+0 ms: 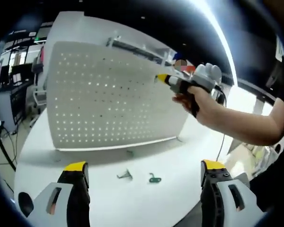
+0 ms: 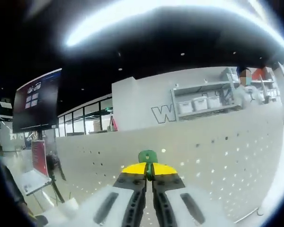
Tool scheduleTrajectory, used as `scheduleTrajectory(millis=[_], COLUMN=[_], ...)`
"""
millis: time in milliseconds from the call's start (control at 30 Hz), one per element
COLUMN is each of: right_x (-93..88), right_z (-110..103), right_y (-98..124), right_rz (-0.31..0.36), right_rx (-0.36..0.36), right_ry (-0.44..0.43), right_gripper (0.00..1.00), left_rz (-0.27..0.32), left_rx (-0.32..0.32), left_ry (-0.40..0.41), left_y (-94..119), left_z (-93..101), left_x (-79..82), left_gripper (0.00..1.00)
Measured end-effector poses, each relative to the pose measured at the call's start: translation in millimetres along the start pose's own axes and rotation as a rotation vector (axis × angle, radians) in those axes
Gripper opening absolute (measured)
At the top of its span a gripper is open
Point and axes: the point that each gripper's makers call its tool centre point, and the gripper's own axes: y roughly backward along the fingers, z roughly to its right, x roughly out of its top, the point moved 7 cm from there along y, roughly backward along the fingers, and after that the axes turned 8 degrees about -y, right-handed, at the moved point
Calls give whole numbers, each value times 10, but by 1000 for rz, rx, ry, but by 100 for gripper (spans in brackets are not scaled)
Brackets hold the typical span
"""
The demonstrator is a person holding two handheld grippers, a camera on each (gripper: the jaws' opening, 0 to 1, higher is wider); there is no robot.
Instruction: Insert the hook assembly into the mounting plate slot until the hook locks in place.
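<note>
Here the white perforated mounting plate (image 1: 111,97) is standing upright on the white table (image 1: 146,203). The right gripper (image 2: 149,169) is pinching a green hook (image 2: 147,157) close before the plate. The left gripper (image 1: 144,168) is hanging spread above a second green hook (image 1: 154,178) and a grey metal hook (image 1: 125,176).

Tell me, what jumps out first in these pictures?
The big white pegboard full of little holes stands upright on the white table. The right claw is shut on a green hook, held up close to that board. On the table in front of the board lie another green hook and a small metal hook, beyond the open left claw.
</note>
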Motion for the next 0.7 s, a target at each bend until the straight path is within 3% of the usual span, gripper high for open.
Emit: scheduleTrajectory(millis=[700], right_x=[-1], right_z=[72], right_y=[-88], right_rz=[33], right_rx=[-96], right_ry=[-29], right_gripper=[0], left_rz=[-11], left_rx=[21], left_ry=[9], left_y=[20], left_z=[-69], left_x=[-15], left_gripper=[100])
